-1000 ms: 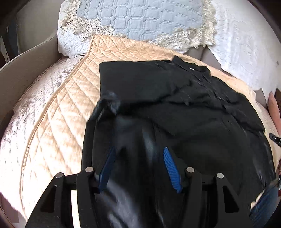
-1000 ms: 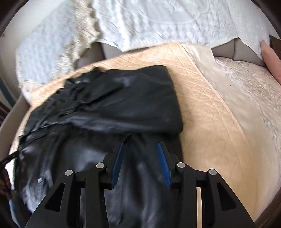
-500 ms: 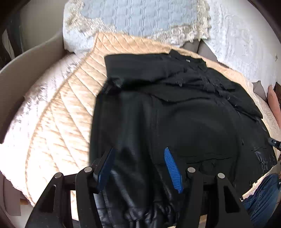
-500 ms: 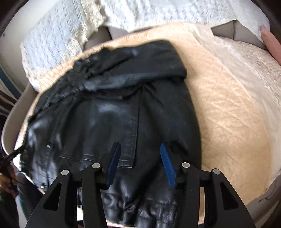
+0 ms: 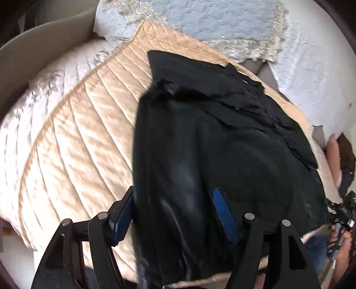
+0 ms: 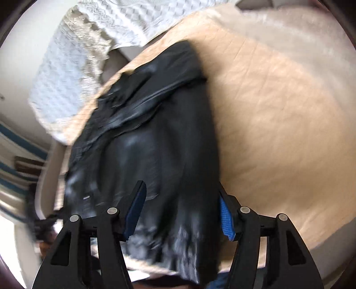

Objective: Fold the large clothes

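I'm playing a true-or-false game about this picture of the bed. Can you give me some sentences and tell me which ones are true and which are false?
1. The black jacket lies on a peach quilt. True.
2. The jacket is red. False: it is black.
3. The left gripper's fingers have blue pads. True.
4. A lace-edged pillow lies beyond the jacket. True.
5. The right gripper is shut tight. False: its jaws are opening, with the jacket's hem between them.

A black jacket (image 5: pixel 222 155) lies spread on a peach quilt (image 5: pixel 73 142) covering the bed, its collar end toward 12 o'clock and its hem at 6. The left tongs (image 5: pixel 175 213) are opening over the hem, jacket between the blue pads (image 5: pixel 222 213). A pale blue pillow (image 5: pixel 213 20) sits at 12, a hand (image 5: pixel 342 246) at 4.
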The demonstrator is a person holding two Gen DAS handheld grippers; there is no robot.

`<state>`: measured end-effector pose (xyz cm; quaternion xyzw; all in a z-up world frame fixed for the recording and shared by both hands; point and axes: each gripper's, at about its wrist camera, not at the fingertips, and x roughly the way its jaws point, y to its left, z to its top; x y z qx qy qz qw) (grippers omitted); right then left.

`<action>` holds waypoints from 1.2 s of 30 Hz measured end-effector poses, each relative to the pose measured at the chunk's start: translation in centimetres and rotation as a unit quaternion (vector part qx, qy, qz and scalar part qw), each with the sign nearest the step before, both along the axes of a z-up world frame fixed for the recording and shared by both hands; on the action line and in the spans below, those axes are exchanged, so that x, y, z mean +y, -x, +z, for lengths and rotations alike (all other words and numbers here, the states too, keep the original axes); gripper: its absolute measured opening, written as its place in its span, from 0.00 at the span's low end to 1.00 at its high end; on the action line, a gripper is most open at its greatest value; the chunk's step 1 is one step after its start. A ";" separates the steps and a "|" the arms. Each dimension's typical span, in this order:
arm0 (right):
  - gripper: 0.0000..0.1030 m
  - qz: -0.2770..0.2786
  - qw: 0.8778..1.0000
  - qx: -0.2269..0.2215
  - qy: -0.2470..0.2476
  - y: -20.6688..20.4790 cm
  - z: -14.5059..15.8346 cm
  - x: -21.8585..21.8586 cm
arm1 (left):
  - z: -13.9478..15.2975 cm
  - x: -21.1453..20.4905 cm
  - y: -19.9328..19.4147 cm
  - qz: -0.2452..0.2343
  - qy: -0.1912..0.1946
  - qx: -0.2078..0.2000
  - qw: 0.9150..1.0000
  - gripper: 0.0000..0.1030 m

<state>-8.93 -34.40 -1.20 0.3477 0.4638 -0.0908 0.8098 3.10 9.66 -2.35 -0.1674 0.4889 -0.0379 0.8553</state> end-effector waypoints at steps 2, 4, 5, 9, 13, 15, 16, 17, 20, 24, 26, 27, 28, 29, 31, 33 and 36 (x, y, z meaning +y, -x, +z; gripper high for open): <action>0.60 0.010 1.000 -0.005 -0.013 0.5 -0.1 0.9 | 0.0 -0.3 1.0 -0.003 0.017 0.001 1.000 0.68; 0.60 0.021 0.999 -0.013 -0.041 0.7 -0.2 1.4 | 0.0 -0.1 1.9 -0.002 0.044 0.003 0.999 0.68; 0.60 0.025 0.999 -0.013 -0.046 0.7 -0.2 1.4 | 0.0 -0.1 2.0 -0.001 0.050 0.003 0.999 0.68; 0.60 0.009 0.999 -0.014 -0.046 0.2 -0.5 1.2 | -0.4 0.8 2.1 0.016 0.068 0.001 0.998 0.60; 0.56 -0.011 0.999 -0.019 -0.047 0.0 -0.5 0.8 | -0.5 1.4 2.5 0.035 0.061 0.002 0.998 0.41; 0.47 -0.017 0.999 -0.013 -0.039 0.2 -0.6 0.7 | -0.7 1.7 2.4 0.042 0.054 0.002 0.998 0.26; 0.36 -0.022 0.999 -0.007 -0.033 0.4 -0.6 0.5 | -0.8 1.9 2.5 0.045 0.051 0.003 0.998 0.23; 0.27 -0.027 0.999 -0.002 -0.030 0.6 -0.7 0.2 | -1.0 2.1 2.6 0.050 0.051 0.004 0.997 0.18; 0.20 -0.034 0.999 0.000 -0.037 1.1 -1.0 -0.3 | -1.2 2.5 2.9 0.057 0.051 0.004 0.997 0.16; 0.19 -0.031 0.999 0.011 -0.030 0.8 -1.1 -0.2 | -1.3 1.5 2.6 0.048 0.016 0.002 0.999 0.16; 0.19 -0.026 0.999 0.016 -0.021 0.7 -1.0 -0.1 | -1.3 1.0 2.4 0.042 -0.001 0.002 0.999 0.16; 0.18 -0.023 0.999 0.019 -0.018 0.7 -1.0 0.0 | -1.3 0.9 2.3 0.041 -0.006 0.005 0.999 0.17; 0.16 -0.022 0.999 0.023 -0.014 0.6 -1.0 -0.1 | -1.2 0.9 2.2 0.043 -0.006 0.008 0.999 0.17; 0.13 -0.022 0.999 0.026 -0.013 0.6 -1.0 -0.1 | -1.2 0.9 2.1 0.044 -0.007 0.011 0.999 0.17; 0.09 -0.023 0.999 0.029 -0.012 0.7 -1.1 -0.3 | -1.2 0.7 1.9 0.036 -0.018 0.013 0.999 0.17; 0.08 -0.022 0.999 0.030 -0.012 0.7 -1.1 -0.4 | -1.1 0.4 1.7 0.029 -0.027 0.012 0.999 0.17; 0.07 -0.018 0.999 0.029 -0.014 0.7 -0.8 -0.5 | -0.9 0.5 1.4 0.018 -0.024 0.016 0.999 0.11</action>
